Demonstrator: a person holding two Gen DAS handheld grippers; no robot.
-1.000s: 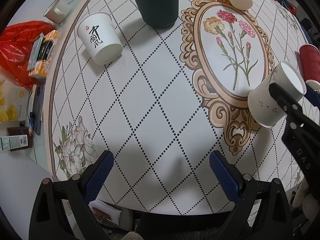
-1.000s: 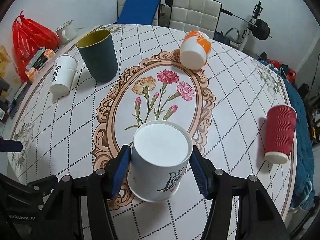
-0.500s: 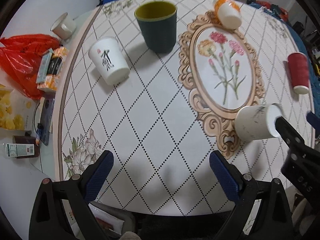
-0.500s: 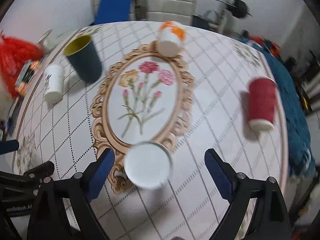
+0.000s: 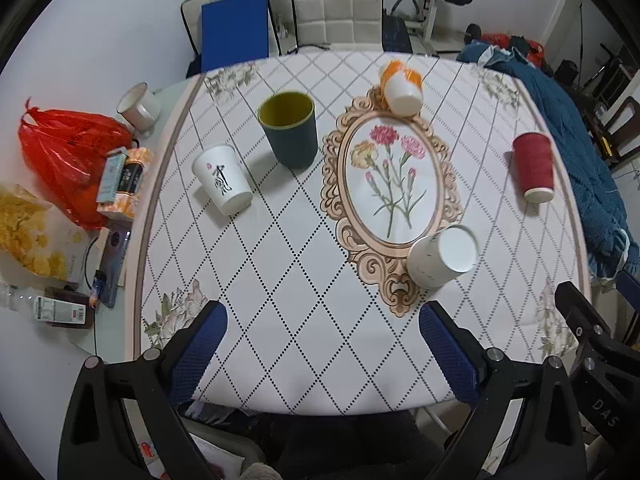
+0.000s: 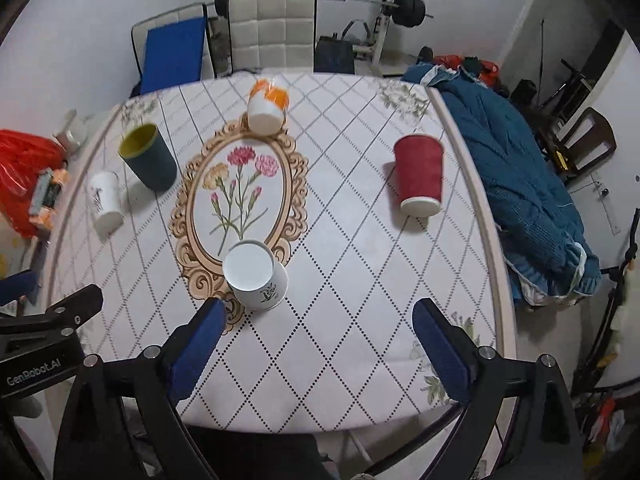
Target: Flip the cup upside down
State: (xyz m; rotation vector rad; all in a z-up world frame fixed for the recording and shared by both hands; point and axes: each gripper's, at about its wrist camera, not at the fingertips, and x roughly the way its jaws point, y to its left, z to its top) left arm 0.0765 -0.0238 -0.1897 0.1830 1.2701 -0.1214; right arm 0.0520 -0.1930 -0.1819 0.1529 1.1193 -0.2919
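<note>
A white paper cup [image 6: 256, 280] with black lettering stands upside down on the near end of the oval flower print; it also shows in the left wrist view [image 5: 442, 258]. My right gripper [image 6: 316, 344] is open and empty, pulled back above the table's near edge, with the cup just ahead of its left finger. My left gripper [image 5: 320, 340] is open and empty, hovering over the near edge, left of the cup. The right gripper's body shows at the left view's lower right [image 5: 596, 344].
On the patterned tablecloth [image 5: 280, 264] stand an upright dark green cup [image 5: 290, 134], an upside-down white cup [image 5: 222, 180], an orange-white cup [image 5: 402, 88] and an upside-down red cup [image 5: 534, 168]. A red bag [image 5: 68, 160] and clutter lie left; a blue blanket [image 6: 520, 200] right.
My right gripper opened, let go of the white cup and drew back and up. The cup now stands upside down on the table. Both grippers rose and pulled away from the table.
</note>
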